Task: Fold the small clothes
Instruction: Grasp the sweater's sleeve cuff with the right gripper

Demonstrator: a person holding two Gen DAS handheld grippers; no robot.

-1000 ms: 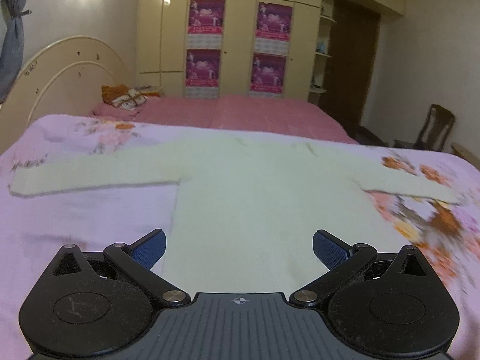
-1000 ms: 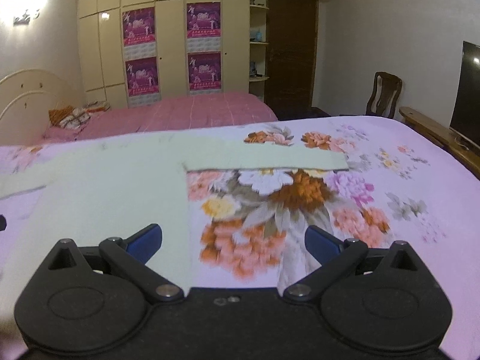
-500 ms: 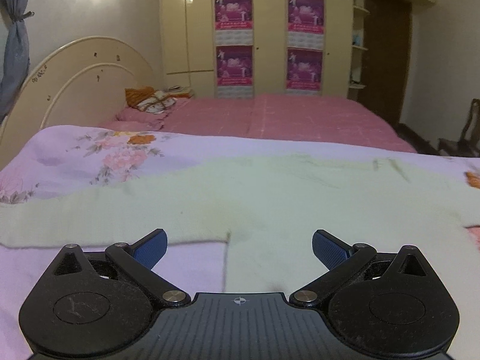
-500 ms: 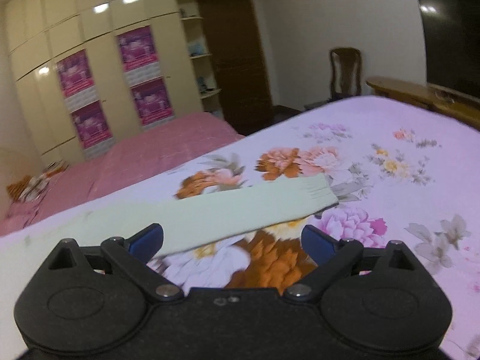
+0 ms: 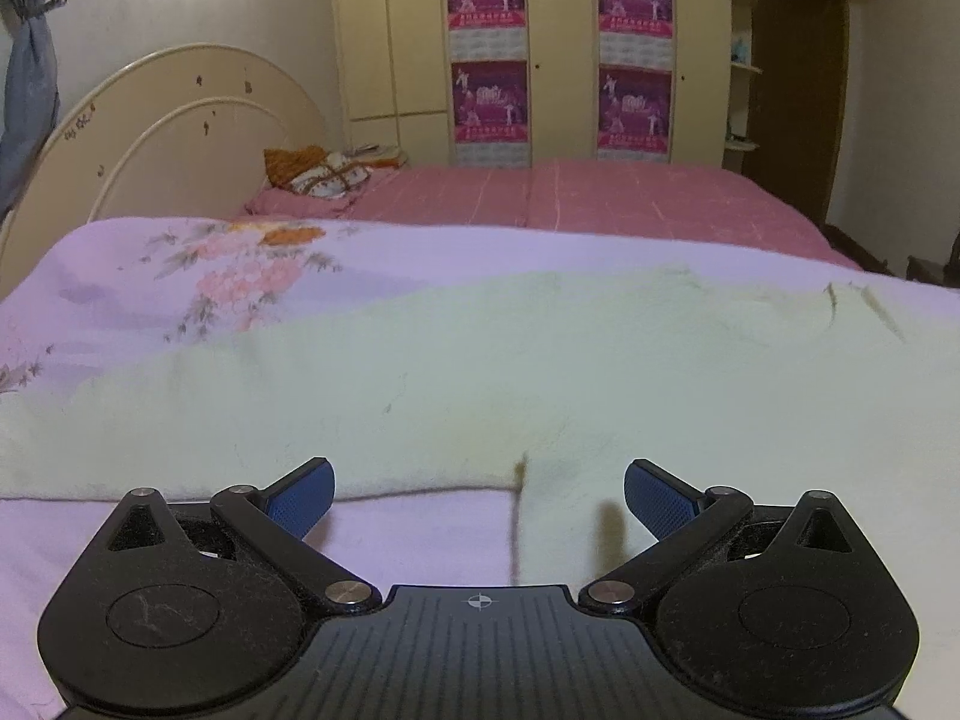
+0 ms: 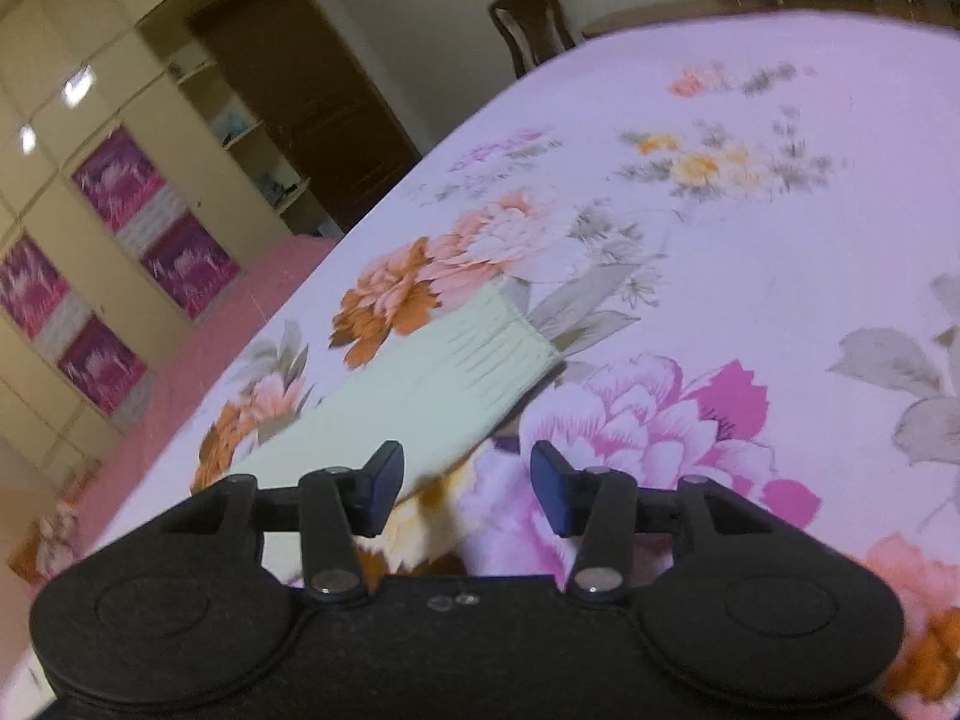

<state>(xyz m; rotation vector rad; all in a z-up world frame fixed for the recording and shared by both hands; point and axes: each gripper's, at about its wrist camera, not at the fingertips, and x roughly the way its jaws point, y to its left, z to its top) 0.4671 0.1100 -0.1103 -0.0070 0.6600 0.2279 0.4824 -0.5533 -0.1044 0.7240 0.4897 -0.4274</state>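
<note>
A pale cream long-sleeved sweater (image 5: 540,360) lies flat on the floral bedspread (image 5: 180,276). In the left wrist view my left gripper (image 5: 478,498) is open and empty, low over the armpit where the left sleeve meets the body. In the right wrist view the sweater's right sleeve (image 6: 432,384) ends in a ribbed cuff (image 6: 510,336). My right gripper (image 6: 462,489) is tilted, partly closed with a gap between the pads, just in front of the sleeve's near edge and holding nothing.
A second bed with a pink cover (image 5: 570,192) and pillows (image 5: 324,171) lies beyond, with a cream headboard (image 5: 180,120) and a wardrobe (image 5: 558,48). A wooden chair (image 6: 531,18) and a dark door (image 6: 312,90) stand past the bedspread (image 6: 750,210).
My left gripper has moved left and lower toward the left sleeve's armpit. My right gripper has moved right along the right sleeve toward the cuff, tilted, and its jaws have narrowed.
</note>
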